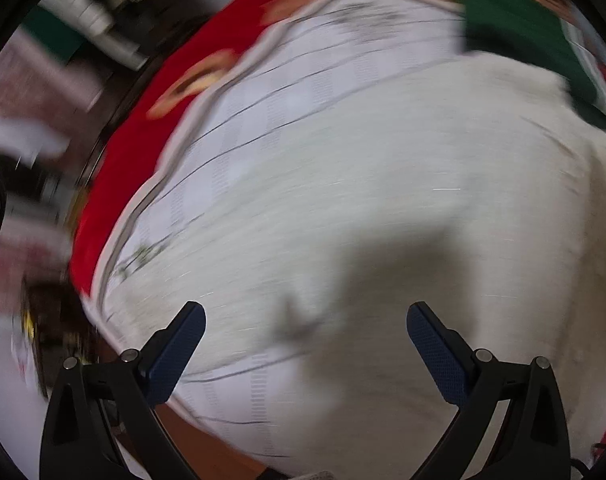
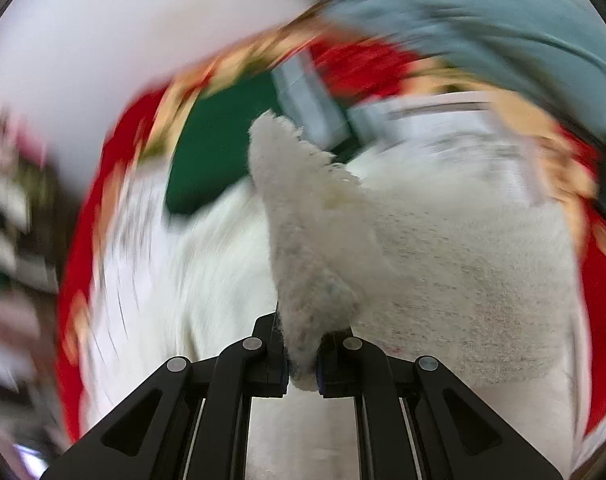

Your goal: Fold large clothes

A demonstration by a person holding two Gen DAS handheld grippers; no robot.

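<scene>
A large cream-white fuzzy garment [image 1: 403, 208] lies spread on a table covered by a white patterned cloth [image 1: 287, 92] with a red floral border [image 1: 143, 152]. My left gripper [image 1: 306, 322] is open and empty, hovering just above the garment's near part. My right gripper [image 2: 303, 360] is shut on a fold of the cream garment [image 2: 315, 240], which rises from its jaws as a lifted flap while the rest of it lies below. Both views are blurred by motion.
A dark green folded item [image 1: 515, 36] lies at the table's far right, also seen in the right wrist view [image 2: 215, 152]. A grey-blue cloth [image 2: 483, 28] lies beyond the table edge. Cluttered shelves [image 1: 91, 12] stand to the left.
</scene>
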